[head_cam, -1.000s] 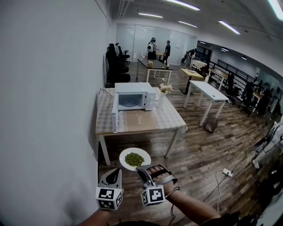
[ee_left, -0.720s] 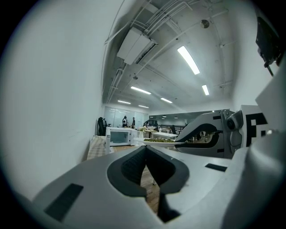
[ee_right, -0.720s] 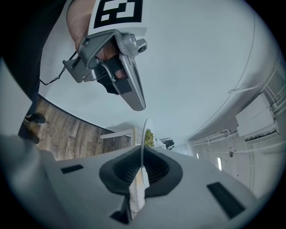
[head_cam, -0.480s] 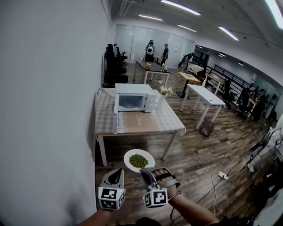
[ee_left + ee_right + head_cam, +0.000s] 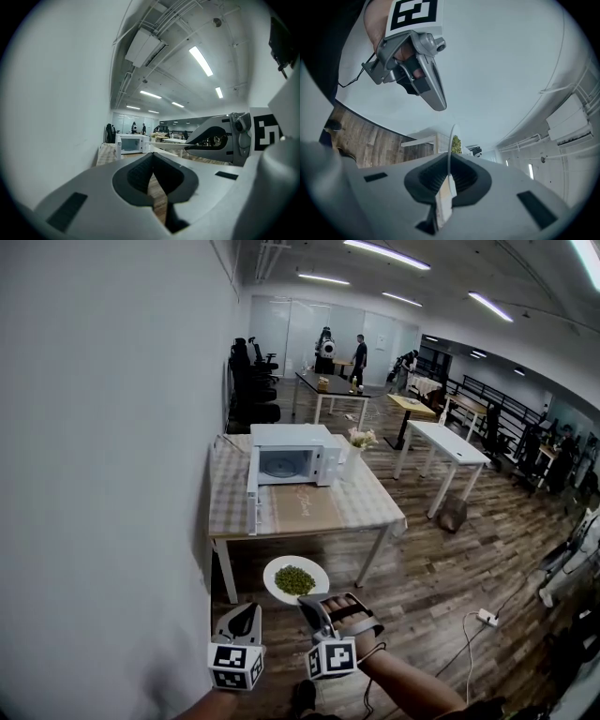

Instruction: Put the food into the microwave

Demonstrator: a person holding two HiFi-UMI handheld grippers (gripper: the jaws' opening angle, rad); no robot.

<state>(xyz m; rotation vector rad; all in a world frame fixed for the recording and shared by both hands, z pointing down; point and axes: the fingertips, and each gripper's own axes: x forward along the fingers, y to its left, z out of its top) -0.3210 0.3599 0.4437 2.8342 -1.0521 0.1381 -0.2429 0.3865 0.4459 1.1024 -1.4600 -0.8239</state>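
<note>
A white plate point(image 5: 296, 579) with a heap of green food point(image 5: 294, 579) hangs level over the wooden floor, in front of the table. My right gripper point(image 5: 307, 603) is shut on the plate's near rim. In the right gripper view the plate point(image 5: 451, 140) shows edge-on between the pads, with the food point(image 5: 456, 144) beyond them. My left gripper point(image 5: 245, 612) is beside it on the left, shut and holding nothing point(image 5: 152, 176). The white microwave point(image 5: 292, 456) stands on the table point(image 5: 309, 510) ahead, its door point(image 5: 252, 499) swung open to the left. The microwave point(image 5: 130, 143) also shows far off in the left gripper view.
A white wall point(image 5: 112, 474) runs close along my left. A small vase of flowers point(image 5: 357, 441) stands to the right of the microwave. Further tables, black chairs point(image 5: 253, 381) and people stand deeper in the room. A power strip and cable point(image 5: 487, 617) lie on the floor at right.
The table and microwave have shifted slightly in the head view as I move; the plate stays held in the right gripper, and the left gripper keeps its place beside it.
</note>
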